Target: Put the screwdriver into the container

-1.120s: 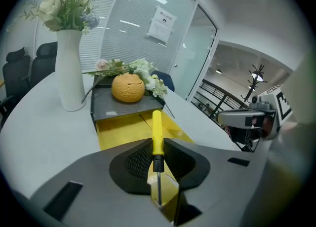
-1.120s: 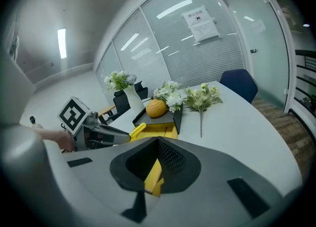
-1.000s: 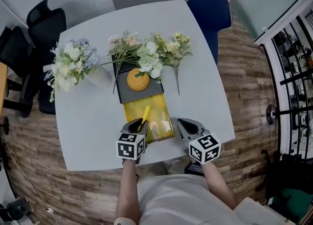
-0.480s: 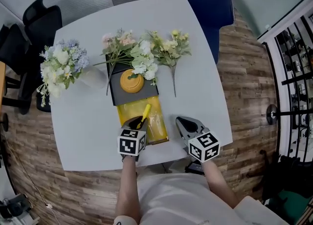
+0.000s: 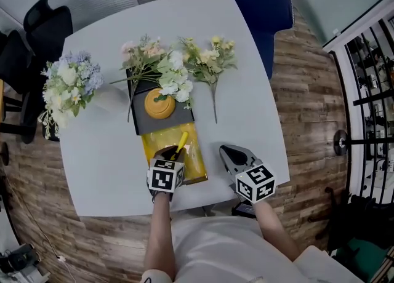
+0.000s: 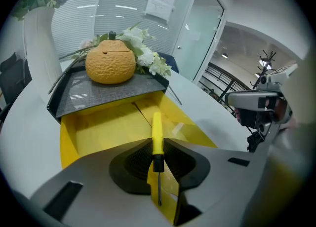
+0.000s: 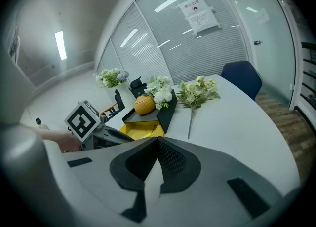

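Observation:
A screwdriver (image 5: 181, 142) with a yellow handle, black collar and thin metal shaft is pinched in my left gripper (image 5: 173, 151), handle pointing forward. It hangs over the near end of the open yellow container (image 5: 194, 163). In the left gripper view the screwdriver (image 6: 157, 139) runs straight out between the jaws of the left gripper (image 6: 157, 148), above the yellow container's floor (image 6: 106, 127). My right gripper (image 5: 229, 152) rests to the right of the container, shut with nothing in it. The right gripper (image 7: 157, 143) has its jaws meeting.
A dark grey lid (image 5: 167, 124) carrying an orange ball (image 5: 159, 103) lies just beyond the container. Artificial flowers (image 5: 178, 66) lie across it, and a bouquet in a white vase (image 5: 64, 85) stands at the left. A blue chair (image 5: 261, 5) and a black chair (image 5: 43, 23) stand beyond the table.
The head view has drifted, so the table's contents sit a little further left and up. My left gripper keeps the screwdriver over the container's near end. The right gripper has barely moved.

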The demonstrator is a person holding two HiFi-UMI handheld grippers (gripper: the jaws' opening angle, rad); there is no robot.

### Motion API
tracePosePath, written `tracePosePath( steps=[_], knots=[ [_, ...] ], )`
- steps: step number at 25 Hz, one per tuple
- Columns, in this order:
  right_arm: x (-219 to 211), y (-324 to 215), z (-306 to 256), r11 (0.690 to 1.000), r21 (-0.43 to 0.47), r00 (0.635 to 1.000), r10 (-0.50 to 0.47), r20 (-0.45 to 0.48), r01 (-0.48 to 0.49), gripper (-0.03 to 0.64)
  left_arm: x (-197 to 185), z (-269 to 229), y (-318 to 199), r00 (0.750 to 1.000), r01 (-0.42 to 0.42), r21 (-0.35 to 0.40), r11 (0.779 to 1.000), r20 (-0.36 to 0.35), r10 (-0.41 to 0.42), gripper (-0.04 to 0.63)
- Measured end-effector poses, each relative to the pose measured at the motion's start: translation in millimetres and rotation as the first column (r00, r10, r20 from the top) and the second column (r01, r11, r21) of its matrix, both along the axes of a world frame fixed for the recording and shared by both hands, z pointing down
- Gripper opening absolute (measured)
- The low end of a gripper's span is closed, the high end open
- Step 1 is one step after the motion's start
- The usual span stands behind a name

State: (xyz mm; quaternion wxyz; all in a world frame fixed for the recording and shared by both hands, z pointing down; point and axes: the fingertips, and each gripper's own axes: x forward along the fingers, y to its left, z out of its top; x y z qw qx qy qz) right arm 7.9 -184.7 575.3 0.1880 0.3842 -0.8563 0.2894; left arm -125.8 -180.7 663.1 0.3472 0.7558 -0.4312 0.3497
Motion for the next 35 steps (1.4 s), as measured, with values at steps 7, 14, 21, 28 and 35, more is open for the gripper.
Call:
tracePosePath(
  steps=[7, 14, 21, 28, 35],
  knots=[
    [-1, -6, -1, 1.000, 0.002, 1.000, -0.003, 0.003, 0.003, 0.015, -1, 9, -1, 0.999, -0.013, -0.008, 1.000, 0.039, 0.014, 0.074],
    [-2, -10, -3, 1.000, 0.008, 1.000, -0.012, 0.005, 0.012, 0.015, 0, 15, 0, 0.997, -0.029, -0.019, 0.999, 0.067, 0.030, 0.077],
    [-5, -13, -13, 0.999, 0.032, 1.000, -0.019, 0.007, 0.019, 0.015, -4, 6, -4, 0.998, -0.013, 0.006, 1.000, 0.061, 0.012, 0.097],
    [-11, -15, -33, 0.997, 0.074, 1.000, -0.024, 0.020, 0.023, 0.015, -10, -22, -7, 0.999, 0.021, 0.075, 0.997, 0.035, -0.023, 0.100],
    [-22, -13, -53, 0.992, 0.120, 0.998, -0.032, 0.049, 0.026, 0.015, -14, -65, -7, 0.997, 0.075, 0.175, 0.982, -0.039, -0.070, 0.086]
  ],
)
